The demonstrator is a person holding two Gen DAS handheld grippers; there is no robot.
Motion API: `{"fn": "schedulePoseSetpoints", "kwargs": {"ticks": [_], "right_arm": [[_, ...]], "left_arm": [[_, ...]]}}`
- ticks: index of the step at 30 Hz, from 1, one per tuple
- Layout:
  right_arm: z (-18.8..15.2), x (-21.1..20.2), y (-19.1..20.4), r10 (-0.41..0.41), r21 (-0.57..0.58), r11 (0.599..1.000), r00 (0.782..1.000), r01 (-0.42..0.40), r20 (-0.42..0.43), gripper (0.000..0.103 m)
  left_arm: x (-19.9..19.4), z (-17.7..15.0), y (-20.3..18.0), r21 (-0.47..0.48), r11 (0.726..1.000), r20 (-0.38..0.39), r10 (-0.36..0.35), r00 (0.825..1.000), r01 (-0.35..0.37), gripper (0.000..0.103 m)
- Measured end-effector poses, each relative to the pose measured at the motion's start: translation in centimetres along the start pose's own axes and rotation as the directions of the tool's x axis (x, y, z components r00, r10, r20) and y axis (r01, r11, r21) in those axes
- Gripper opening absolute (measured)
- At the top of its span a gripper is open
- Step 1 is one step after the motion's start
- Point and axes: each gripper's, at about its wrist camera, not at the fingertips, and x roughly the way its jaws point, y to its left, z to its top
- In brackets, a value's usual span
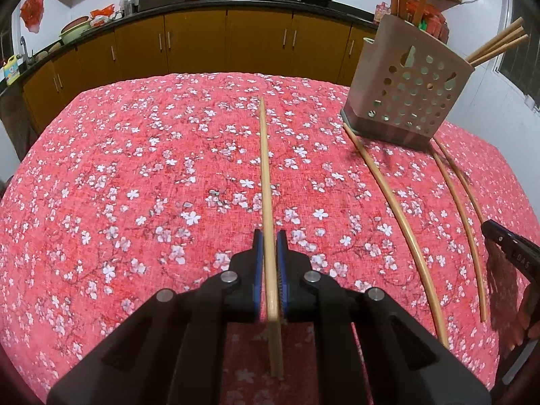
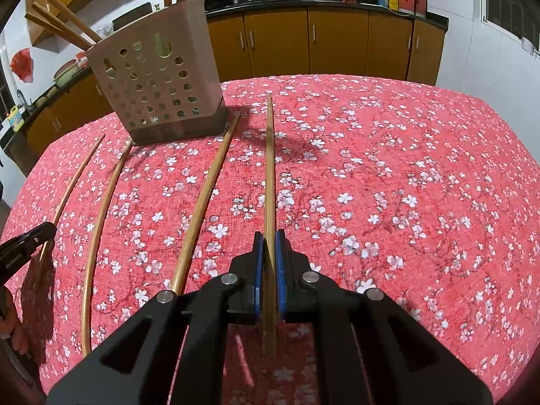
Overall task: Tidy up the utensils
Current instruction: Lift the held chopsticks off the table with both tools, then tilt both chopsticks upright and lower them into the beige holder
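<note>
My left gripper (image 1: 270, 241) is shut on a pale wooden chopstick (image 1: 265, 168) that points straight ahead over the table. My right gripper (image 2: 269, 241) is shut on another chopstick (image 2: 270, 168), also pointing ahead. A beige perforated utensil holder (image 1: 408, 84) stands at the far right in the left wrist view and at the far left in the right wrist view (image 2: 155, 77), with chopsticks and orange handles in it. Three loose chopsticks (image 1: 398, 209) lie on the cloth in front of the holder, also in the right wrist view (image 2: 206, 195).
The table wears a red floral cloth (image 1: 135, 168). The other gripper's tip shows at the right edge (image 1: 506, 246) and at the left edge of the right wrist view (image 2: 27, 239). Yellow cabinets (image 1: 202, 40) and a counter with woks stand behind.
</note>
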Motion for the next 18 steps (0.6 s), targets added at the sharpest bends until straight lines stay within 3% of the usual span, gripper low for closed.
{"fn": "schedulePoseSetpoints", "kwargs": {"ticks": [10,18], "right_arm": [[-0.1,-0.7,-0.6,0.028,0.014,1.0,1.0,-0.028,0.0,0.008],[1.1,-5.6,-1.5,0.039,0.04,0.998,0.991,-0.044,0.13,0.008]], "left_arm": [[-0.4,0.0,0.1,0.016,1.0,-0.023,-0.007,1.0,0.007,0.008],[-3.3,0.7,0.7,0.024,0.999,0.002,-0.023,1.0,0.023,0.008]]}}
